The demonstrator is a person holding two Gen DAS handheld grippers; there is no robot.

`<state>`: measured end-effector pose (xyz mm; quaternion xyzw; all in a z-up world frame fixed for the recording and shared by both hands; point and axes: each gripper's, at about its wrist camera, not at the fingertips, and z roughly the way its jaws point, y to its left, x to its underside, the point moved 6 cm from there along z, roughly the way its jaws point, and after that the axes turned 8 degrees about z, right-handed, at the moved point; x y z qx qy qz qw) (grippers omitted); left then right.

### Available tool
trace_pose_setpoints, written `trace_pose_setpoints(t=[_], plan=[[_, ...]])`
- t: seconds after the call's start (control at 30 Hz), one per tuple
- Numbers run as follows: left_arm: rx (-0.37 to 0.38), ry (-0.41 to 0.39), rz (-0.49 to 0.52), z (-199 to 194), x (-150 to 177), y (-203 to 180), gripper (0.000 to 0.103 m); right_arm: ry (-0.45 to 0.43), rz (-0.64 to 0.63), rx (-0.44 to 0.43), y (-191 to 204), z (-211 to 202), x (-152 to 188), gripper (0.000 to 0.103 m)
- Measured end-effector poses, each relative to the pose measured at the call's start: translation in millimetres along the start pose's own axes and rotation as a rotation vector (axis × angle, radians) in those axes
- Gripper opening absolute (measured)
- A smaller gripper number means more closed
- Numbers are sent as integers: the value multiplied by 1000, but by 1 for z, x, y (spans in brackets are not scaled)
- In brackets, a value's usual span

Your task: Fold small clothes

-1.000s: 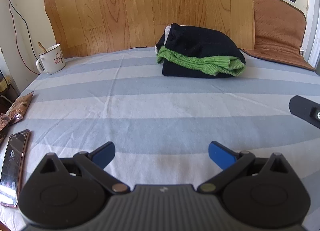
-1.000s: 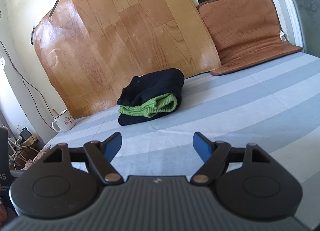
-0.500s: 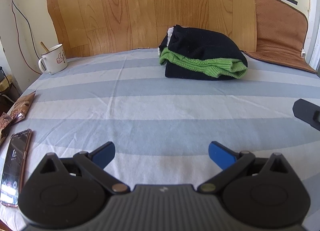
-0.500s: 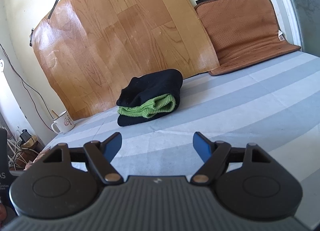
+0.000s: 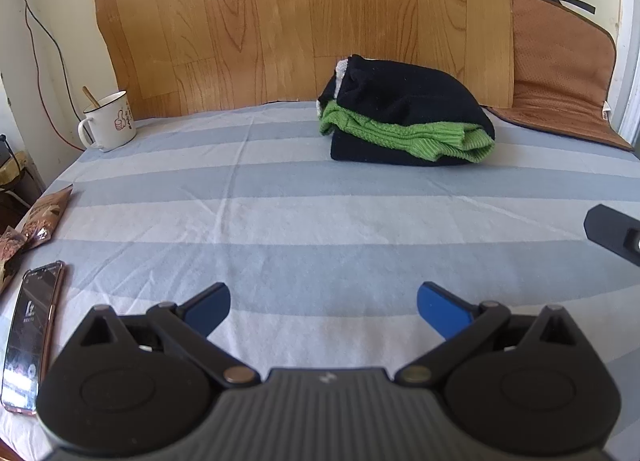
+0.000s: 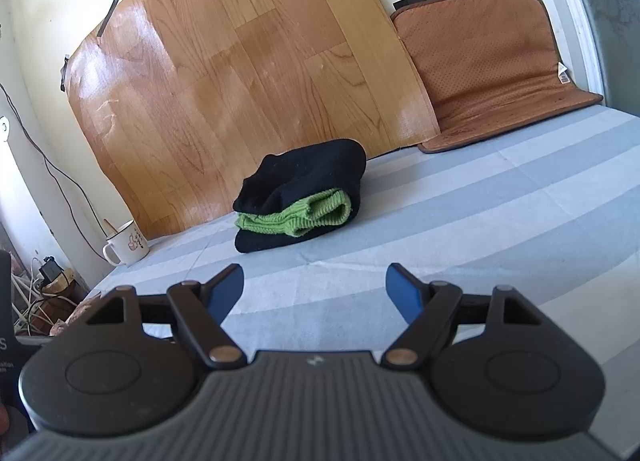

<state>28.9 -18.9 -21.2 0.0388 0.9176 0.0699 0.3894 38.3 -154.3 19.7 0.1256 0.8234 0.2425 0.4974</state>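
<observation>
- The folded clothes (image 5: 408,123) lie as a compact stack at the far side of the striped bed sheet (image 5: 320,229), just in front of the wood-grain panel (image 5: 280,21) on the wall. A green knit piece (image 6: 296,217) is sandwiched between black layers, and a sliver of white shows at the stack's back left corner.
- Almost nothing has changed over the last second: the stack keeps the same shape and place, and you have held both tools still. Only the left view's framing has drifted slightly.
- That stillness, with no loose garment on the sheet, suggests the folding is done or you are pausing between pieces. No further garment is in view.
- Your left gripper (image 5: 323,303) has its blue fingers spread wide, nothing between them, hovering over bare sheet well short of the stack.
- Your right gripper (image 6: 315,287) is likewise spread and empty, also well back from the clothes; its dark body pokes into the left view's right edge.
- Further out, a white mug (image 5: 108,121) with a spoon sits at the sheet's far left corner, a phone (image 5: 32,341) and a snack packet (image 5: 44,217) lie along the left edge, and a brown seat mat (image 6: 492,65) leans against the wall on the right.
- If you reach again, mind that the top black layer sits loosely and could slide off the green piece.
</observation>
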Motion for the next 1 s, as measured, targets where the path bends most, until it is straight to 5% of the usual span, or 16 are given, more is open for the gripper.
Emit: trace_pose_setpoints(t=[0.73, 1.0], plan=[[3, -12, -16, 3, -5, 5, 103, -10, -22, 8, 3, 3, -3, 80], [56, -34, -5, 4, -11, 2, 103, -11, -46, 1, 7, 5, -7, 80]])
